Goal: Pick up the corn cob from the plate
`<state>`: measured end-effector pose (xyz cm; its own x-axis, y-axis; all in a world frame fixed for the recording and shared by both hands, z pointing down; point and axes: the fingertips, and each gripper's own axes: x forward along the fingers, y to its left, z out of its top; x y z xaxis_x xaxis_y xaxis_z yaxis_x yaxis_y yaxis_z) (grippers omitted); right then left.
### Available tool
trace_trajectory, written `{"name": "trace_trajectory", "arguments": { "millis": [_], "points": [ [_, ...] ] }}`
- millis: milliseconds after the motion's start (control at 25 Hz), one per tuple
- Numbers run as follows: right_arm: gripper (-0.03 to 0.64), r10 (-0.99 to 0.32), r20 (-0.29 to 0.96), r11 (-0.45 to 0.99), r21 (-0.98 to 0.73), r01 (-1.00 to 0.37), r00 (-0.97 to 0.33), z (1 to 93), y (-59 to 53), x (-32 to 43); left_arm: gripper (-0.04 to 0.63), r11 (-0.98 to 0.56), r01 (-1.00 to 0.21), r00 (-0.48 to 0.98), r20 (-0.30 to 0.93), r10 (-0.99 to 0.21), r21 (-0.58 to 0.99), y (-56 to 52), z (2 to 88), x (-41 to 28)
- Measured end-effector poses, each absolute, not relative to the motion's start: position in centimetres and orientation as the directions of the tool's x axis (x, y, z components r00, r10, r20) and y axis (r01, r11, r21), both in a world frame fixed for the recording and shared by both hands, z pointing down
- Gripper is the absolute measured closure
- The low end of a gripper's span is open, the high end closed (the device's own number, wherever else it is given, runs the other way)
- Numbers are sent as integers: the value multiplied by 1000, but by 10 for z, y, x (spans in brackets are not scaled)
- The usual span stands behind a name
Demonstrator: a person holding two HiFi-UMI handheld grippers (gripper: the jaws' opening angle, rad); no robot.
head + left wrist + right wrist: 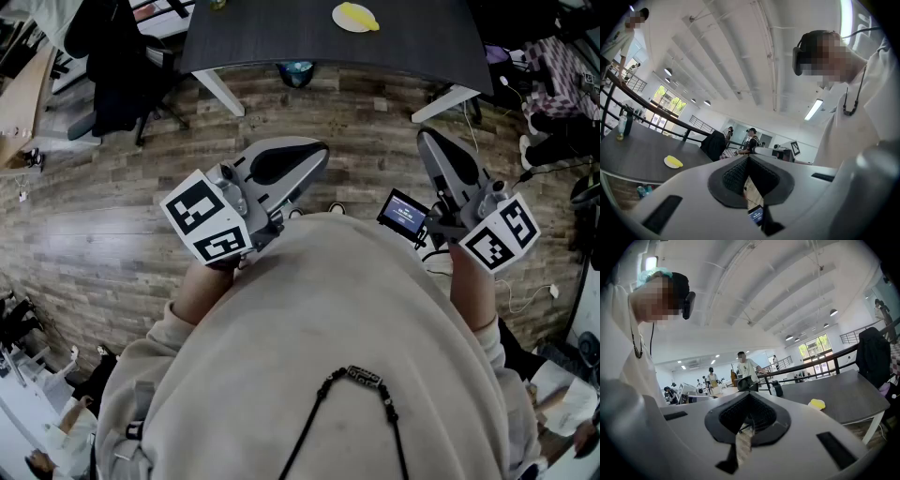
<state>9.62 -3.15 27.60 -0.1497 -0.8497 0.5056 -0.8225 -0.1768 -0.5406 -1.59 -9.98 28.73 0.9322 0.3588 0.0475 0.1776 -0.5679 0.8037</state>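
While on one plate [339, 23], one cob [362, 16]

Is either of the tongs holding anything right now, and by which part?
Nothing is held. Left tongs and right tongs are shut and empty; the corn cob lies on the plate, far from both.

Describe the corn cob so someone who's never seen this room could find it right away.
Find the dark grey table with white legs across the wooden floor. On it sits a small round white plate, with the yellow corn cob lying on it. Nothing else there rests on a plate.
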Motion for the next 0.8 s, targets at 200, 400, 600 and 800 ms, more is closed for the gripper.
{"name": "trace_trajectory", "arguments": {
  "millis": [200,400,600,800],
  "points": [
    [601,-854,503,-184,-535,-824,-136,279,-31,103,589,-576,183,931,48,362,797,-104,290,-11],
    [601,-853,504,-206,-563,-800,-135,286,-26,109,589,-659,199,907,118,404,725,-93,301,-7],
    [601,-853,496,-194,-587,-786,-160,285,-9,109,589,-598,166,937,63,342,784,-87,294,-3],
    [601,-845,508,-197,-589,-783,-170,287,2,119,589,-576,144,943,64,325,805,-85,294,3]
  ]
}}
